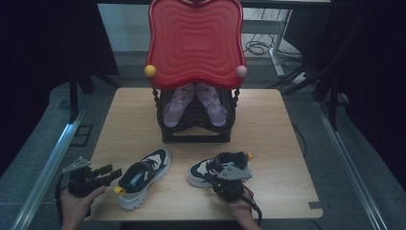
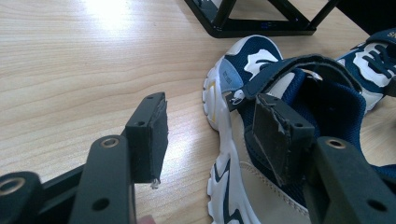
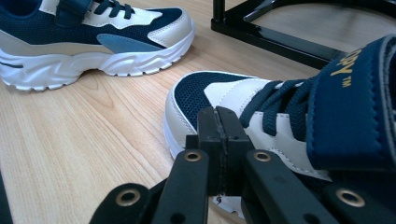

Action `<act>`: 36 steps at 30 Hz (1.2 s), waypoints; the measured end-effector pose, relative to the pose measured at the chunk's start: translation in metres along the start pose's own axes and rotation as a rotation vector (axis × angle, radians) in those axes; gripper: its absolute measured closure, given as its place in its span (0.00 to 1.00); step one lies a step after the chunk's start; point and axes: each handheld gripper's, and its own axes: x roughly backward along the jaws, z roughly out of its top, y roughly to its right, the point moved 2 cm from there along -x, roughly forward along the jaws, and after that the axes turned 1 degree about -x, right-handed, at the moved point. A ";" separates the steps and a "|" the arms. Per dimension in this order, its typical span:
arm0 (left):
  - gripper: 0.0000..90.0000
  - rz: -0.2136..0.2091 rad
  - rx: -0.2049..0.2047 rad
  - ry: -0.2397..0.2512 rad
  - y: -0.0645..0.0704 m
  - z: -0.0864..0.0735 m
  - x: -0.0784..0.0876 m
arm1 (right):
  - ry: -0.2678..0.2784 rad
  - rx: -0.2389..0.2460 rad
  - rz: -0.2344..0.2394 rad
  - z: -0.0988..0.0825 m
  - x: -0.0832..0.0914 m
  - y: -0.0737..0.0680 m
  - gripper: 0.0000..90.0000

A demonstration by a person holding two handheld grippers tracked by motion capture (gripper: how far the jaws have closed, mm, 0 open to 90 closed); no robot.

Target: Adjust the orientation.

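Two shoes: navy and white trainers lie on the table (image 1: 282,143), in front of a black rack (image 1: 196,136) with a red top.
Left shoe (image 1: 143,176): near the front left of the table; long axis diagonal, toe towards the rack and to the right, heel towards the person.
Right shoe (image 1: 218,168): front centre, well apart from the other; long axis almost across the table, toe to the left, heel to the right.
Left claw (image 1: 109,172): released, jaws standing wide; it rests level just beside the left shoe's heel, pointing right at it. In the left gripper view one pad is over the shoe's collar, the other over bare wood.
Right claw (image 3: 224,135): clenched, pads pressed together with nothing between; it sits at the right shoe's near side.
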 end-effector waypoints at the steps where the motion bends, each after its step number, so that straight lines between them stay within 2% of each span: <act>1: 0.50 0.000 -0.001 0.000 0.000 0.000 0.000 | 0.001 -0.003 0.002 0.000 0.001 0.000 0.99; 6: 0.50 0.001 0.001 0.002 0.000 0.000 0.001 | 0.054 -0.003 0.039 0.004 0.013 -0.003 0.99; 9: 0.50 0.001 0.000 -0.001 -0.001 -0.001 0.000 | 0.084 -0.006 0.037 0.009 0.026 -0.001 0.99; 14: 0.50 0.001 -0.001 -0.002 0.000 -0.001 -0.001 | 0.138 -0.041 0.013 0.015 0.046 0.013 0.99; 17: 0.50 0.002 -0.001 0.000 0.000 -0.001 -0.001 | 0.187 -0.064 -0.028 0.019 0.061 0.027 0.99; 23: 0.50 0.005 0.000 -0.006 0.000 -0.001 -0.002 | 0.249 -0.112 -0.091 0.025 0.084 0.056 0.99; 26: 0.50 0.003 -0.003 -0.006 0.000 -0.002 -0.003 | 0.275 -0.137 -0.103 0.028 0.092 0.074 0.99; 31: 0.50 0.002 0.001 -0.003 0.001 -0.001 -0.003 | 0.275 -0.149 -0.124 0.029 0.095 0.110 0.99; 33: 0.50 0.003 0.002 -0.004 0.001 -0.001 -0.003 | 0.264 -0.176 -0.119 0.026 0.090 0.126 0.99; 36: 0.50 0.002 0.001 -0.003 0.001 -0.001 -0.003 | 0.237 -0.204 -0.119 0.022 0.079 0.143 0.99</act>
